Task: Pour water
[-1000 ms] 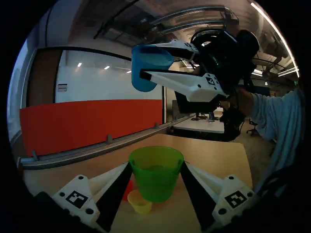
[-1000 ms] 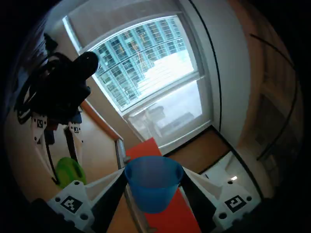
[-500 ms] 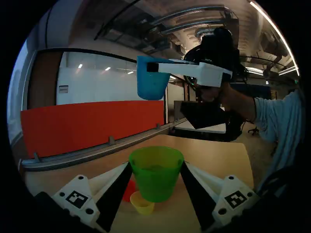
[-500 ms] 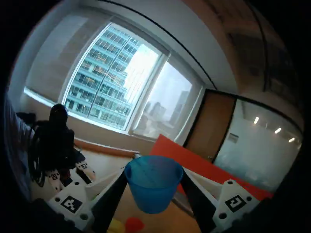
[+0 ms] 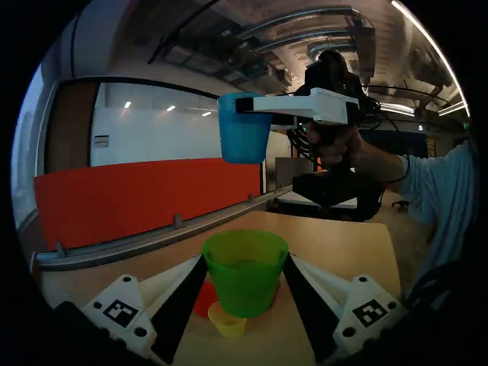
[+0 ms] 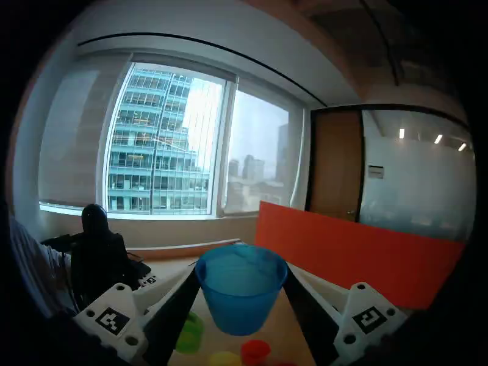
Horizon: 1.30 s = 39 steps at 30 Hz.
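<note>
Your left claw [image 5: 244,265] is clenched on the green cup [image 5: 245,282], one finger against each side of its wall. It holds the cup upright and low over the table [image 5: 344,244], a steady receiver with its mouth open to whatever comes from above.

Your right claw [image 6: 242,277] is clamped the same way on the blue cup [image 6: 242,300], gripping just under the rim so the cup can tip without slipping. In the left gripper view the blue cup sits level, mouth up, high above the green one and a little beyond it, with your hand [image 5: 330,139] wrapped round the handle.

Nothing is flowing. A faint line inside the green cup suggests liquid, but I cannot tell whether the blue cup holds any.

A small yellow cup [image 5: 227,318] and a red cup [image 5: 204,299] stand on the table just beneath the green one — mind them if you lower it.
</note>
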Tool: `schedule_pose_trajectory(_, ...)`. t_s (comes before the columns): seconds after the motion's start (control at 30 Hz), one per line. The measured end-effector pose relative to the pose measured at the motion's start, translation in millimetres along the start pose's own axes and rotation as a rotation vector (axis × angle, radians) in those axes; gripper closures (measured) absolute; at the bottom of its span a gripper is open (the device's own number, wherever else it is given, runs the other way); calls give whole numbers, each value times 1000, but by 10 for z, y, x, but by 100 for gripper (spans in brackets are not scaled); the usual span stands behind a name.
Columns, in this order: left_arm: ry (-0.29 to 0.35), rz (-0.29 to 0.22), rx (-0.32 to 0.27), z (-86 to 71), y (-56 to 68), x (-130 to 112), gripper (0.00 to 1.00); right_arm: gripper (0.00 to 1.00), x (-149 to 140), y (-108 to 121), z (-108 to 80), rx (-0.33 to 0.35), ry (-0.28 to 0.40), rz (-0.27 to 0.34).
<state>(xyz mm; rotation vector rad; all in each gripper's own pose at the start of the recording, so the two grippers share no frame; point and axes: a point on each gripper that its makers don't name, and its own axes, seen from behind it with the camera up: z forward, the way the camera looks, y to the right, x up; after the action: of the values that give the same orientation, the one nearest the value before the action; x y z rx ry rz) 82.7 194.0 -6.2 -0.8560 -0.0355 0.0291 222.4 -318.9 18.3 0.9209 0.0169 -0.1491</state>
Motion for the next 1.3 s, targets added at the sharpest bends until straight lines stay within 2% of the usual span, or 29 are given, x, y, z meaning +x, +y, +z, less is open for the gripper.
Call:
schedule_pose_trajectory(0.3,-12,7,28,-51,-119,-35,14,9,-132,109,-128,-27,-17,-4)
schedule_pose_trajectory(0.83,-41,11,87,-235,-311,-117,14,9,-413,377,-572,-88,-28,34)
schedule_pose_trajectory(1.3,-68,8,100,-287,-351,-187,14,8,-613,372,-719,-81,-41,48)
